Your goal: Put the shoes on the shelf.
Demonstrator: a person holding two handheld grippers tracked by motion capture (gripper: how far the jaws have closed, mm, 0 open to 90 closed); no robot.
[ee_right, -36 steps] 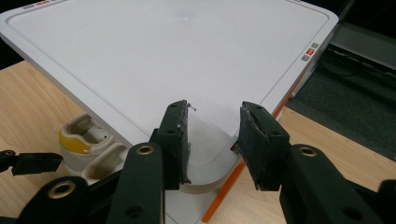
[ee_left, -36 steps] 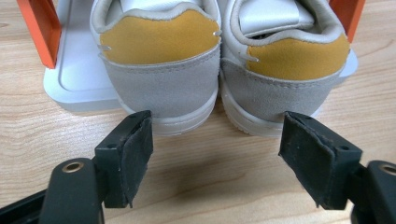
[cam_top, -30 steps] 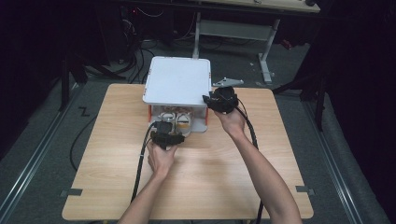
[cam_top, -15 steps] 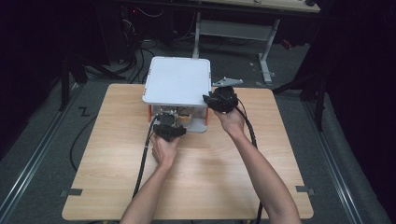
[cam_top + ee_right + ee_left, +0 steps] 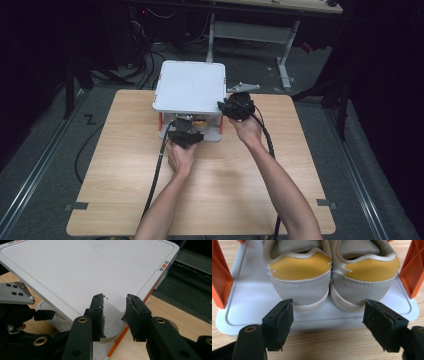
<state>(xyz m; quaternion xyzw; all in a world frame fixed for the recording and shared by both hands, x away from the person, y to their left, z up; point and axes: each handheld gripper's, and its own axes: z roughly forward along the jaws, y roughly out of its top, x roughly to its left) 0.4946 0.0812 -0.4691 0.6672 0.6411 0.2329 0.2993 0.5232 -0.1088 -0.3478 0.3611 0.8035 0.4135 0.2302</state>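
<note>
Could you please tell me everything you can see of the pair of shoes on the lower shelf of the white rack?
The pair of shoes stands side by side on the white lower shelf of the rack, heels toward the left gripper. Each has a grey suede-like heel panel, a mustard-yellow patch above it, a cream collar edge and an off-white sole. The two heels touch or nearly touch. Orange side posts flank them. The gripper's jaws stand open just in front of the heels, not touching. In the high view the shoes peek from under the top shelf.

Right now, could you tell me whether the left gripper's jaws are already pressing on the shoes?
No, the left gripper has its jaws spread wide, short of the shoes.
</note>
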